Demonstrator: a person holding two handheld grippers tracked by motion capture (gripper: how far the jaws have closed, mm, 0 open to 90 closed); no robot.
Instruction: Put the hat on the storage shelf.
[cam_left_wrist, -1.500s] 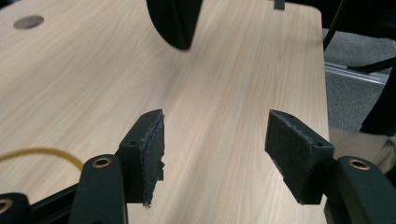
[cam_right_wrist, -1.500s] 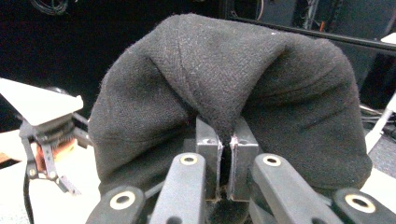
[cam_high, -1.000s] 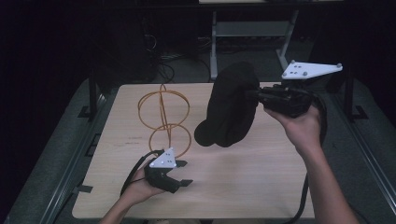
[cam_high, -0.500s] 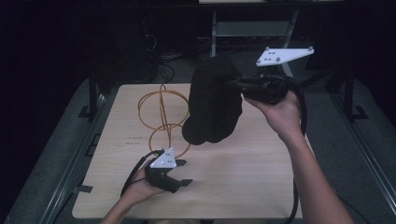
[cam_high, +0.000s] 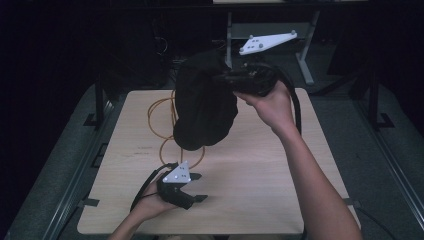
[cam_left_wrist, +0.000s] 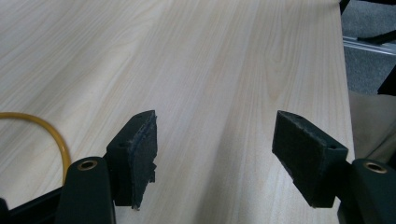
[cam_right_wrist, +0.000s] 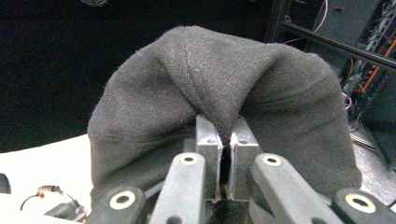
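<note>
A black cloth cap (cam_high: 205, 107) hangs in the air over the back middle of the wooden table (cam_high: 260, 175). My right gripper (cam_high: 222, 79) is shut on a fold of the cap's upper edge, and the right gripper view shows that fold pinched between the pads (cam_right_wrist: 228, 140) with the cloth (cam_right_wrist: 210, 79) bulging around them. An orange wire stand (cam_high: 157, 107) rises from the table just left of the cap, partly hidden behind it. Near the front edge, my left gripper (cam_high: 200, 187) rests on the table, open, with bare wood between its jaws (cam_left_wrist: 215, 144) and a bit of orange wire (cam_left_wrist: 51, 130) beside it.
Dark floor and metal rails run along both sides of the table. A grey metal frame (cam_high: 230, 35) stands behind the far edge. The table's right half is bare wood under my right forearm.
My right hand has carried the cap leftward and a little higher, from the table's right side to the wire stand, which it now partly covers. The left gripper has stayed put.
</note>
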